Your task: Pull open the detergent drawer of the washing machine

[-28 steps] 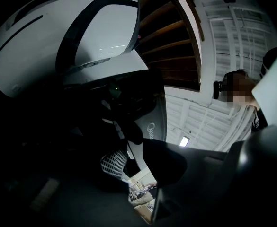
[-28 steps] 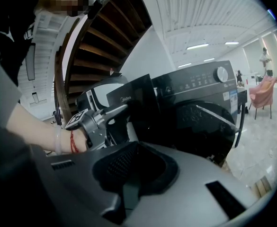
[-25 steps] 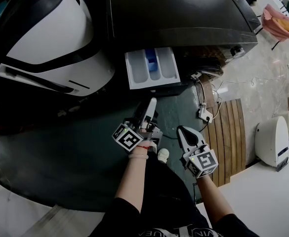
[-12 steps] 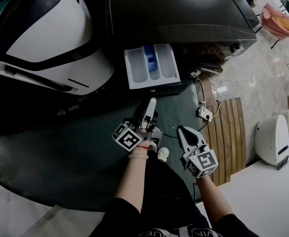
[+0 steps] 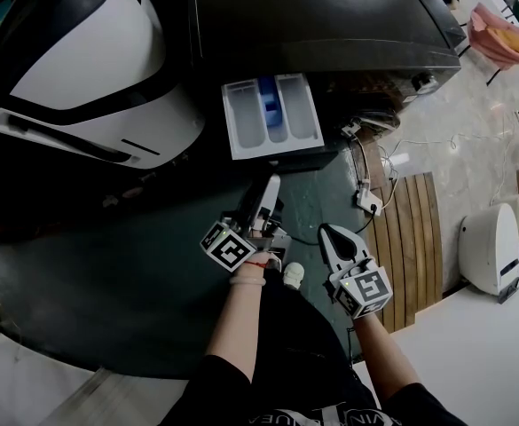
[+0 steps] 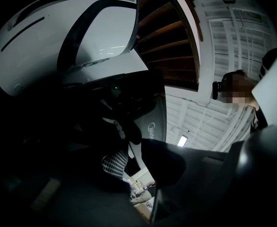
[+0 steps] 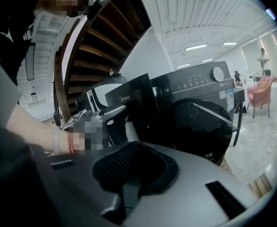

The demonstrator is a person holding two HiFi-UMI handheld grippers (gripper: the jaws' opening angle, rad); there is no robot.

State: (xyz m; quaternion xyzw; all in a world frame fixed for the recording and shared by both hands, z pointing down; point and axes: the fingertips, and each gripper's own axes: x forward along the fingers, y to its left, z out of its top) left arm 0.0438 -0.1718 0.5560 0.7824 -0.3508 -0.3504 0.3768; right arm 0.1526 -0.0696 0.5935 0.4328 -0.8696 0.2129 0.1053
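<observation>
While the detergent drawer [image 5: 272,116] stands pulled out of the dark washing machine [image 5: 321,16], I see my left gripper [image 5: 270,189] near its front, apart from it, jaws narrowly parted and just closing on nothing, and my right gripper [image 5: 332,236] beside it, pressed together and empty

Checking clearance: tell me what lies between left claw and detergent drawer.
Head view: only bare dark floor between the left claw and the open detergent drawer; the claw's empty jaws have just been closing.
</observation>
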